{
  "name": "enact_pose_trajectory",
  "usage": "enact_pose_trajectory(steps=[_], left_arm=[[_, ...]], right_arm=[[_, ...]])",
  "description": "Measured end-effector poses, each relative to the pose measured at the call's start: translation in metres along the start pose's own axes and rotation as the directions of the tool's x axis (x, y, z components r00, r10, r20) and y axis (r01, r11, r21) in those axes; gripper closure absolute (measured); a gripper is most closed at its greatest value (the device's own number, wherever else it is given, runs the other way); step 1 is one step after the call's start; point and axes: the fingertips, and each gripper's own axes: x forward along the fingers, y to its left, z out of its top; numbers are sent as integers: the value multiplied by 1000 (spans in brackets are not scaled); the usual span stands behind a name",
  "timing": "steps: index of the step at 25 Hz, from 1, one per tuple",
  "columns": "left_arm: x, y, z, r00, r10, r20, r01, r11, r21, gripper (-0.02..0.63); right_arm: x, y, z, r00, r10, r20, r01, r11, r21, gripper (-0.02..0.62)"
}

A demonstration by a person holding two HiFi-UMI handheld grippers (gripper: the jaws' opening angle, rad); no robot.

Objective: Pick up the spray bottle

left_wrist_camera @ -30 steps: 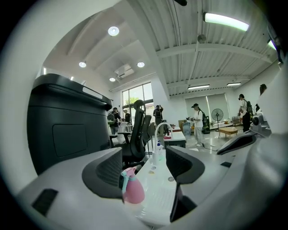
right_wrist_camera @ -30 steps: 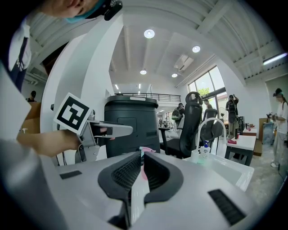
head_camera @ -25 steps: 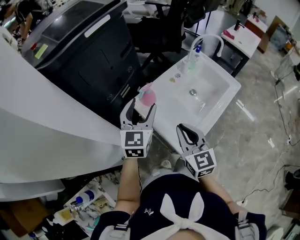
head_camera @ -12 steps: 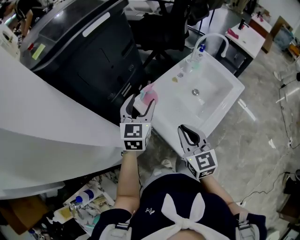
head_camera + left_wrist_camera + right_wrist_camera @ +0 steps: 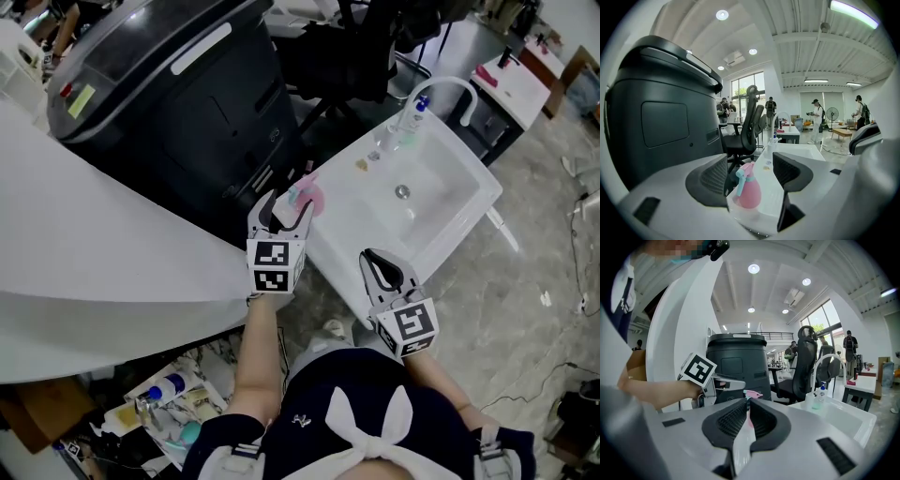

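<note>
Head view: left gripper has edged closer to the bottle on the sink corner; right gripper hangs back. Left gripper view: jaws wide, bottle framed between them, ungrasped. Right gripper view: jaws together, empty.

The head view looks steeply down from above the person onto the left gripper, the right gripper and the white sink, from some way off. The left gripper view sits low at the sink's near corner, facing along it, with the pink spray bottle close ahead and the faucet far behind. The right gripper view, also low, faces across towards the left gripper and seemingly the same faucet, which all three views share.
</note>
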Motion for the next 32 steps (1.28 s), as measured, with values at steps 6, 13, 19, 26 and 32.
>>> enact_pose_trajectory(steps=[6, 13, 19, 26, 32], left_arm=[[18, 4, -9, 1000, 2, -30, -3, 1000, -23, 302], [41, 14, -27, 996, 3, -84, -6, 999, -33, 304], [58, 13, -40, 991, -16, -132, 12, 1000, -27, 304], [72, 19, -55, 986, -3, -167, 1, 1000, -15, 304], [83, 21, -67, 980, 1, -197, -5, 1000, -18, 304]], right_arm=[[9, -13, 1, 1000, 16, -12, -16, 1000, -1, 560], [16, -23, -4, 999, 22, -39, -22, 1000, 2, 560], [22, -29, -7, 998, 37, -55, -37, 999, 7, 560], [31, -35, -10, 995, 62, -76, -61, 998, 7, 560], [39, -41, -12, 992, 87, -94, -88, 996, -6, 560]])
